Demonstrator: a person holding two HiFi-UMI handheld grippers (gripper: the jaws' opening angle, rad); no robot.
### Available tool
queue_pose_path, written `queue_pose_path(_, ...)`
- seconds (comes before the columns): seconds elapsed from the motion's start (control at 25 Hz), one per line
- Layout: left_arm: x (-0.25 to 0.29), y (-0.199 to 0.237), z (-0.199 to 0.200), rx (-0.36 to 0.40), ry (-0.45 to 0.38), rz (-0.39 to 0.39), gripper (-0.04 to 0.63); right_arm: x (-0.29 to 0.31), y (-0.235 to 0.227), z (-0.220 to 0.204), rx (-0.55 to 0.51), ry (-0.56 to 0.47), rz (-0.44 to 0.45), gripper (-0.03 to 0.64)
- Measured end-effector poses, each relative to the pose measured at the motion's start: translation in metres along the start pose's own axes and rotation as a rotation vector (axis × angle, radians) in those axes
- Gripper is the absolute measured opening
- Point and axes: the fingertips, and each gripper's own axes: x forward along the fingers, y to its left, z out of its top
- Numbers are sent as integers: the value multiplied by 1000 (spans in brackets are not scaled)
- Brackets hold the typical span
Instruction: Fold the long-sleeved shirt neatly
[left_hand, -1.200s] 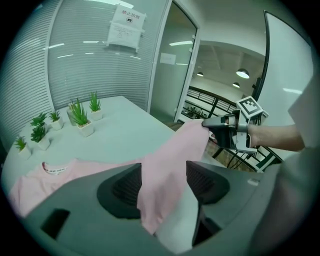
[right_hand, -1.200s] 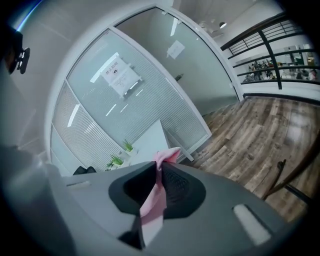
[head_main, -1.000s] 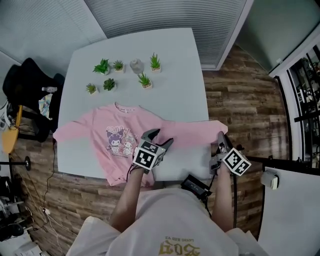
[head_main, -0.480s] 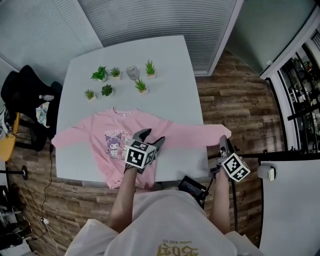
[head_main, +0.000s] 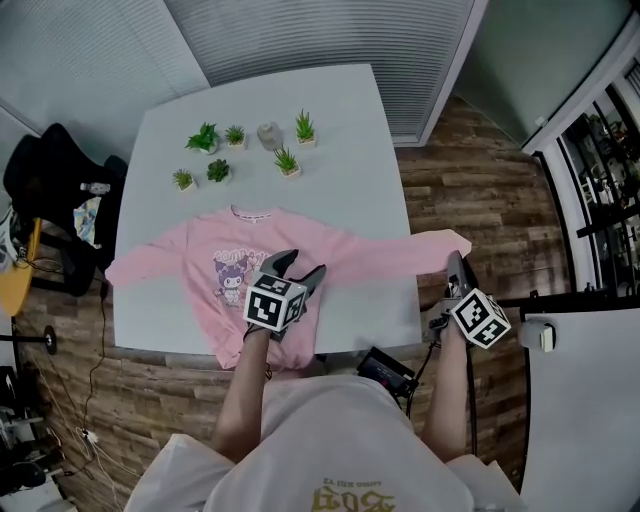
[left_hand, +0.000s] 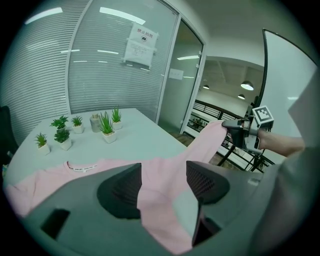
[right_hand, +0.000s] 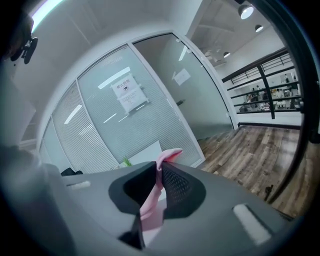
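A pink long-sleeved shirt (head_main: 215, 265) with a cartoon print lies flat, front up, on the white table (head_main: 350, 140). Its right sleeve (head_main: 400, 252) stretches out past the table's right edge. My right gripper (head_main: 453, 258) is shut on that sleeve's cuff and holds it off the table; in the right gripper view the pink cloth (right_hand: 167, 156) is pinched between the jaws (right_hand: 159, 172). My left gripper (head_main: 302, 264) hovers open over the shirt's body near the sleeve's root. The left gripper view shows cloth below its spread jaws (left_hand: 163, 172), untouched, and the right gripper (left_hand: 231, 126) with the cuff.
Several small potted plants (head_main: 245, 150) stand on the far half of the table. A black chair with clothes (head_main: 55, 190) is at the left. A black device (head_main: 388, 372) hangs at the table's near edge. A white board (head_main: 580, 420) stands at the right on the wood floor.
My right gripper has risen and drawn the cuff up and outward, so the sleeve lies straighter. My left gripper has lifted slightly and shifted left over the shirt, still open.
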Motion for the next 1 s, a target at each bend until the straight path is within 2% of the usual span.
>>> queue_pose_path(0.28, -15, 8, 3, -16, -25, 18, 287, 4, 35, -6, -82, 30, 45, 48)
queue_pose_path(0.68, -49, 38, 4, -55, -46, 71, 288, 22, 97, -9, -122, 39, 154, 48)
queue_pose_path(1.0, -77, 66, 1, -93, -75, 132, 292, 40, 144, -30, -143, 84, 247, 48)
